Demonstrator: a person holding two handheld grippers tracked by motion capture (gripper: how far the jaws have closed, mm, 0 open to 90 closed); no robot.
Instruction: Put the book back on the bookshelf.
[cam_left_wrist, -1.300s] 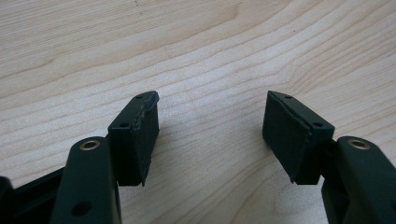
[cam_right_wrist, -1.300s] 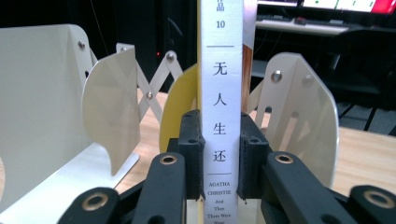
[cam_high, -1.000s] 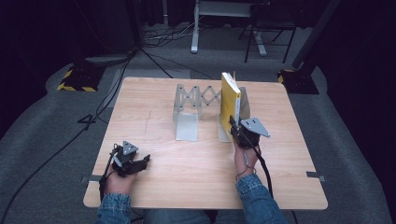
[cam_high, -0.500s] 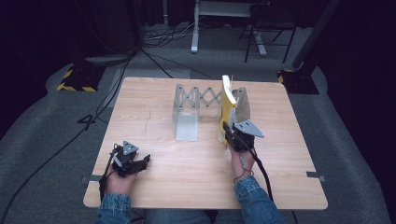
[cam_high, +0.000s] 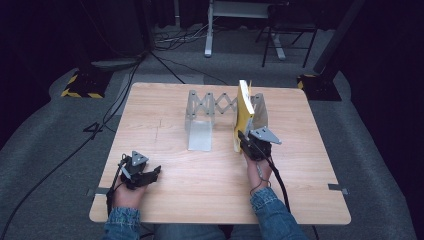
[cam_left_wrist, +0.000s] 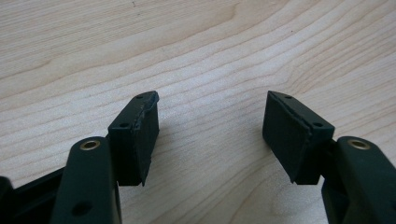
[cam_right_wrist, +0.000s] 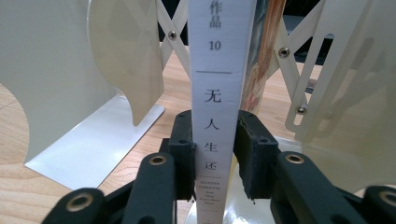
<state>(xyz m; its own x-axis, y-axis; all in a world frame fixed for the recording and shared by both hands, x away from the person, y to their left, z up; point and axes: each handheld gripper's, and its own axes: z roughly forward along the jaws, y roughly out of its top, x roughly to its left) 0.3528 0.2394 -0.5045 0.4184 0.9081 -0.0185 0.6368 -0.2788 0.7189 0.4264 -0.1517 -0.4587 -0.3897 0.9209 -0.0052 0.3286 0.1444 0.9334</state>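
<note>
A yellow-covered book (cam_high: 243, 111) stands upright on its lower edge beside the right end plate of a grey metal expanding book rack (cam_high: 200, 131). My right gripper (cam_high: 248, 142) is shut on the bottom of the book's spine. In the right gripper view the white spine (cam_right_wrist: 219, 84) carries printed characters and sits clamped in my right gripper (cam_right_wrist: 215, 149), with the rack's plates (cam_right_wrist: 56, 70) to either side. My left gripper (cam_high: 146, 175) rests low at the table's near left. It is open (cam_left_wrist: 210, 119) above bare wood, with nothing between its pads.
The wooden table (cam_high: 165, 205) has open surface along the front and left. The rack's scissor links (cam_high: 216, 104) span the middle. Behind the table, on the dark floor, are cables (cam_high: 125, 95), a stand (cam_high: 280, 30) and yellow-black striped blocks (cam_high: 80, 85).
My right gripper has shifted slightly left with the book, bringing it closer to the rack's right plate. The left gripper has stayed put.
</note>
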